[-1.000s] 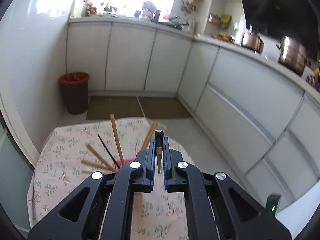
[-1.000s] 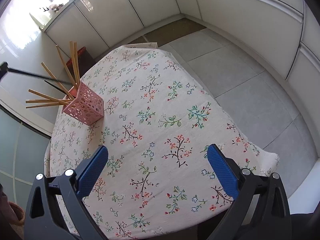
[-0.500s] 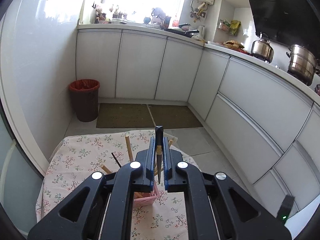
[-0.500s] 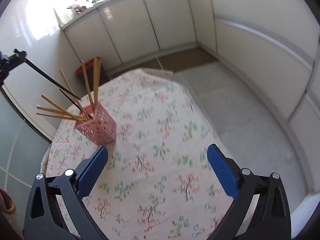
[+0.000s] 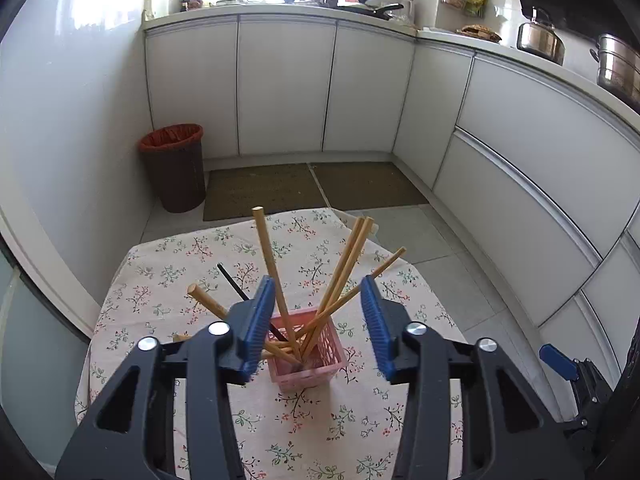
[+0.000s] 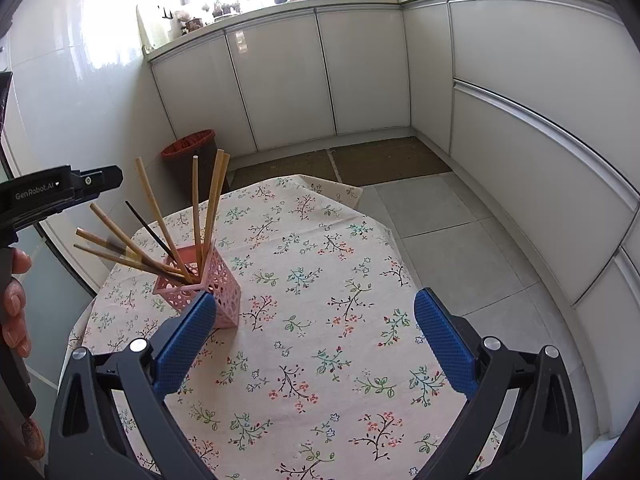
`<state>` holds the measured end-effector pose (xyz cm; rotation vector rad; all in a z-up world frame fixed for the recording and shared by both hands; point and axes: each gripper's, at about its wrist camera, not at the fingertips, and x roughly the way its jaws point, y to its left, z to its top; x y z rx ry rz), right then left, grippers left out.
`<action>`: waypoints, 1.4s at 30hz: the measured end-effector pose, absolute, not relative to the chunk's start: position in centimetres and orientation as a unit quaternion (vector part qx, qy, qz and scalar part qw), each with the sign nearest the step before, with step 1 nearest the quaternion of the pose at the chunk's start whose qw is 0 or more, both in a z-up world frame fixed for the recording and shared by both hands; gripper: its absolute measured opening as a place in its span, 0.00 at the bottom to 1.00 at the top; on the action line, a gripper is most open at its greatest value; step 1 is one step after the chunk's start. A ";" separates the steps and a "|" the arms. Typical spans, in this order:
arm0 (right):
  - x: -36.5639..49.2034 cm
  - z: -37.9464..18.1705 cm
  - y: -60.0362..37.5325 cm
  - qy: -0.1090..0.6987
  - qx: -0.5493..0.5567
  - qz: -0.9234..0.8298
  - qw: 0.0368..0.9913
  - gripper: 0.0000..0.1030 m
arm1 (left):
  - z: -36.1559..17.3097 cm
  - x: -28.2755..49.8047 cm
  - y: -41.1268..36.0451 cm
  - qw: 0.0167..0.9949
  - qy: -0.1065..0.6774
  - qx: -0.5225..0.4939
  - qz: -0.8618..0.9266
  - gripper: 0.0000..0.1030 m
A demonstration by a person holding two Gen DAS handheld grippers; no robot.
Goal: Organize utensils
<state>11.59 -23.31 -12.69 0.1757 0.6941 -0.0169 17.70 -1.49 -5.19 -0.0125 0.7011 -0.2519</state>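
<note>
A pink perforated holder (image 5: 310, 364) stands on the floral tablecloth (image 5: 168, 280) and holds several wooden chopsticks (image 5: 270, 256) and a black chopstick (image 5: 234, 284), all fanned out. My left gripper (image 5: 318, 320) is open and empty, just above and in front of the holder. In the right wrist view the holder (image 6: 208, 286) sits at the table's left, with the black chopstick (image 6: 150, 228) leaning in it. My right gripper (image 6: 316, 340) is open and empty over the table's middle. The left gripper's body (image 6: 60, 190) hangs at that view's left edge.
A red-lined waste bin (image 5: 174, 168) stands on the floor by the white cabinets (image 5: 284, 84). Floor mats (image 5: 312, 184) lie beyond the table. Pots (image 5: 540, 42) sit on the counter at right. The tablecloth (image 6: 320, 264) drops off at the table's right edge.
My left gripper has opened and let go of the black chopstick, which now stands in the holder. The right gripper's view has tilted up toward the cabinets.
</note>
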 end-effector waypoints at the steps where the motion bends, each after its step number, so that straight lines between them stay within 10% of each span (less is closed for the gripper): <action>1: 11.6 -12.5 -23.1 0.337 0.086 -0.008 0.937 0.94 | -4.9 17.6 -1.3 0.933 0.338 -0.009 -0.122 0.44; 11: 11.6 -10.9 -22.3 0.311 0.090 -0.013 0.946 0.94 | -1.8 14.2 0.4 0.963 0.262 -0.012 -0.060 0.89; 42: 9.7 -6.3 -21.0 0.257 0.072 -0.075 0.961 0.94 | -2.6 7.7 2.1 0.959 0.265 -0.041 0.093 0.93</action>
